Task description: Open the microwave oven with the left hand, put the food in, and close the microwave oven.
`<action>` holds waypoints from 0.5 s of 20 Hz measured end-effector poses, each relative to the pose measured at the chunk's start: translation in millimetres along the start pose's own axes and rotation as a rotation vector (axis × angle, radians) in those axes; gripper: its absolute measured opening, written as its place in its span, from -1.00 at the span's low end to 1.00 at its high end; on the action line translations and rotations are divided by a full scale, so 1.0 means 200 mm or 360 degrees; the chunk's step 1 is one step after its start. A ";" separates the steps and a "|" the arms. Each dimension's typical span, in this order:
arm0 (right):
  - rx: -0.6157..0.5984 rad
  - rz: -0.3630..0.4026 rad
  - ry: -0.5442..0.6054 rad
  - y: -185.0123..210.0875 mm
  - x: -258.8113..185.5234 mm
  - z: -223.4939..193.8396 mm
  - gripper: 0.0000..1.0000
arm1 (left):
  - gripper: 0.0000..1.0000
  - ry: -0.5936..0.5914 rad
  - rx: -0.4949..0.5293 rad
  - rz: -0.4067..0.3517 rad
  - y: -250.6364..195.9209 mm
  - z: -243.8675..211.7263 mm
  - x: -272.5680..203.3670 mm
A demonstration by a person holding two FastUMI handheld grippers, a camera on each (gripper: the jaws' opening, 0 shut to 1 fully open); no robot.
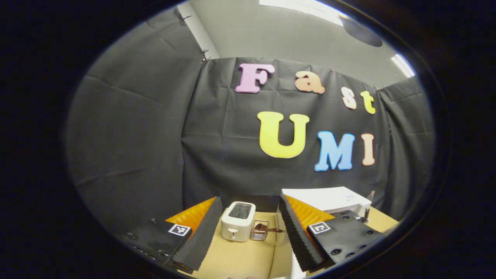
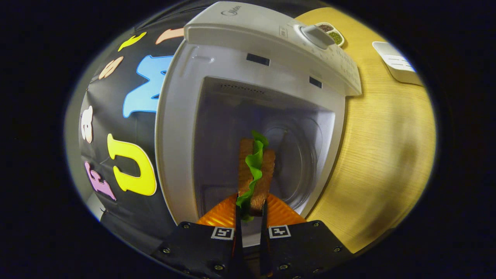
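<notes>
Holding sandwich (image 2: pixel 255 170) edge-on in right gripper (image 2: pixel 250 217), clamped, to fit microwave (image 2: pixel 267 58) cavity, door open | left gripper (image 1: pixel 248 232) spread wide, empty, near toaster (image 1: pixel 237 221)

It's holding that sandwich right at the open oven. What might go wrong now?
The right gripper pinches only the sandwich's lower end, so the bread slices or lettuce might slip apart and drop. The sandwich could also brush the microwave's opening edge going in.
</notes>
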State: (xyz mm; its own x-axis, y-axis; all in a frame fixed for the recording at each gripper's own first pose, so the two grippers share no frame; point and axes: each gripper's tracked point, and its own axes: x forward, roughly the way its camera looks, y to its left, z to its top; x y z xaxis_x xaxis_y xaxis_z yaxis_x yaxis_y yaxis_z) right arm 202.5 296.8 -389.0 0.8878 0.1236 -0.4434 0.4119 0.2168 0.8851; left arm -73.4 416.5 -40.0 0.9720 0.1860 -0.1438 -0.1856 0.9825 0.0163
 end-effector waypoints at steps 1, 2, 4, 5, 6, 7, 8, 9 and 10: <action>-0.0004 -0.0011 -0.0005 -0.01 0.04 -0.01 -0.63 | 0.89 0.0003 0.0008 0.0007 0.02 0.00 0.00; -0.0002 -0.0020 -0.0014 -0.03 0.07 -0.01 -0.64 | 0.94 0.0011 0.0019 0.0016 0.04 0.00 0.00; 0.0028 -0.0043 -0.0045 -0.06 0.11 0.00 -0.64 | 0.89 0.0019 0.0031 0.0036 0.07 -0.01 0.00; 0.0046 -0.0060 -0.0063 -0.08 0.13 0.01 -0.64 | 0.89 0.0023 0.0031 0.0046 0.09 -0.01 0.00; 0.0069 -0.0060 -0.0077 -0.09 0.15 0.02 -0.64 | 0.89 0.0030 0.0029 0.0053 0.10 -0.01 0.01; 0.0081 -0.0054 -0.0087 -0.09 0.17 0.02 -0.64 | 0.89 0.0039 0.0027 0.0061 0.11 -0.02 0.01; 0.0073 -0.0061 -0.0092 -0.10 0.19 0.02 -0.64 | 0.89 0.0049 0.0024 0.0067 0.12 -0.03 0.01; 0.0070 -0.0063 -0.0096 -0.10 0.20 0.02 -0.64 | 0.89 0.0057 0.0018 0.0068 0.12 -0.05 0.01; 0.0075 -0.0081 -0.0095 -0.11 0.22 0.02 -0.64 | 0.89 0.0063 0.0012 0.0067 0.12 -0.05 0.01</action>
State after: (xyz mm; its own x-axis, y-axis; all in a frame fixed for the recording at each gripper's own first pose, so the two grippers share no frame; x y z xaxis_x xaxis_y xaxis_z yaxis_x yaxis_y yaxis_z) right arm 233.0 294.2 -426.6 0.8756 0.0550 -0.4800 0.4647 0.1756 0.8679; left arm -77.6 439.4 -49.8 0.9568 0.2266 -0.1821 -0.2247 0.9739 0.0309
